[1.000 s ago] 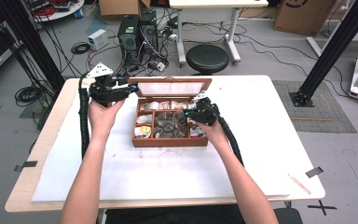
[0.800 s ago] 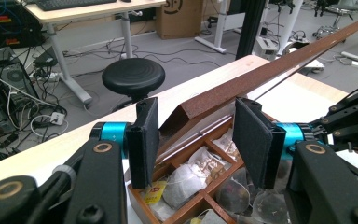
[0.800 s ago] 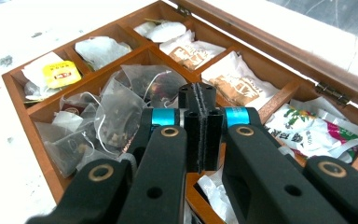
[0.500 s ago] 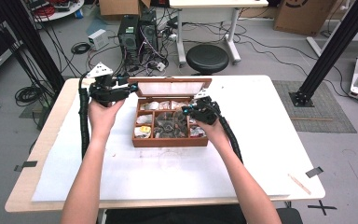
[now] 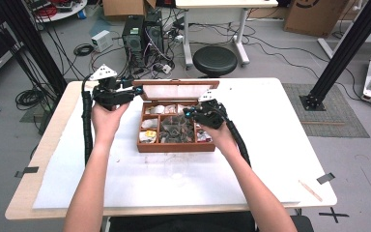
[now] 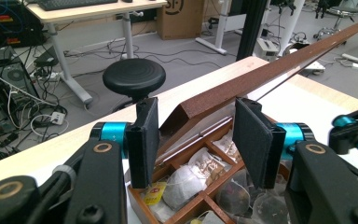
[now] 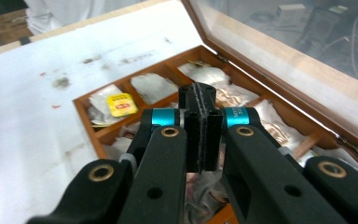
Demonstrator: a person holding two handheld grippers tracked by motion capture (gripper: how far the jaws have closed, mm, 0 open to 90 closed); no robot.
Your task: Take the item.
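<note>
Right claw (image 5: 196, 112) has lifted slightly over the tea box (image 5: 176, 145), pads pressed together, empty; left claw (image 6: 193, 140) half-open astride lid (image 6: 270, 70), not gripping.

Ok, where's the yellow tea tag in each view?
High view: yellow tea tag in the front-left compartment of the wooden box.
Left gripper view: the tag at bottom, left of centre.
Right gripper view: the tag left of centre, near the box's corner.
Shared landmark: the raised lid.
</note>
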